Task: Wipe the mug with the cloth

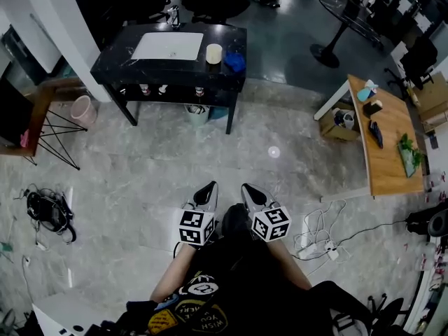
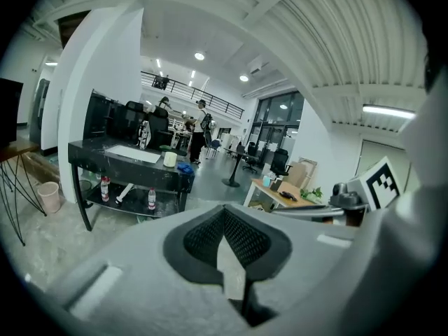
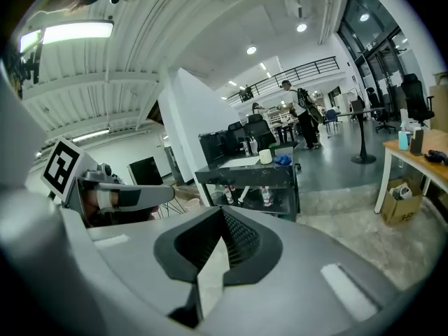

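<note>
A cream mug stands on the far black table, with a crumpled blue cloth right beside it. Both are small and distant in the left gripper view, mug and cloth, and in the right gripper view, mug and cloth. My left gripper and right gripper are held side by side close to my body, well short of the table. Each has its jaws shut with nothing between them, left gripper, right gripper.
A white basin is set in the black table, with bottles on its lower shelf. A pink bin stands at the table's left. A wooden desk and a cardboard box are at the right. Cables lie on the floor.
</note>
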